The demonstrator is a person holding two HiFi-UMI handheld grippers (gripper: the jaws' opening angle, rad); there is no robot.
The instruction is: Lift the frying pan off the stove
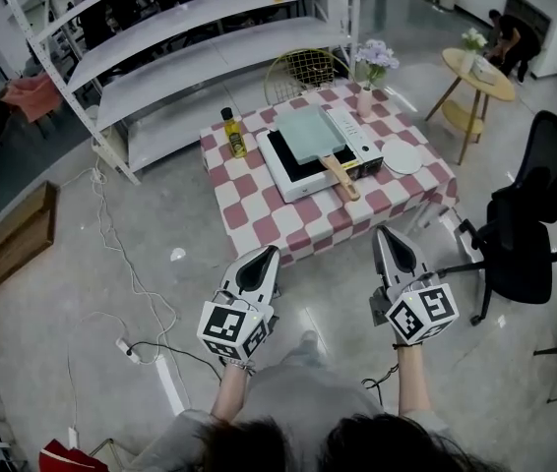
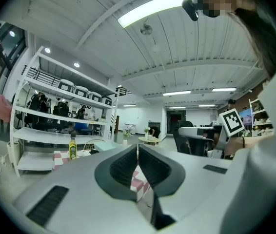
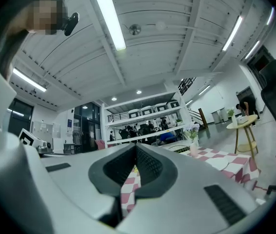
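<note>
A square pale-green frying pan [image 1: 307, 133] with a wooden handle [image 1: 341, 177] rests on a white portable stove [image 1: 301, 168], which stands on a table with a red-and-white checked cloth [image 1: 249, 216]. Both grippers hover over the floor in front of the table, well short of the pan. My left gripper [image 1: 269, 256] is shut with nothing in it. My right gripper [image 1: 385, 232] is also shut and empty. In the left gripper view the checked cloth [image 2: 139, 177] shows behind the closed jaws, as it does in the right gripper view [image 3: 128, 185].
An oil bottle [image 1: 232, 133] stands at the table's left, a vase of flowers [image 1: 371, 75] at its far right, a white plate [image 1: 402, 158] beside the stove. A black office chair [image 1: 529, 229] is to the right. Cables [image 1: 139, 283] trail on the floor. White shelving [image 1: 190, 37] stands behind.
</note>
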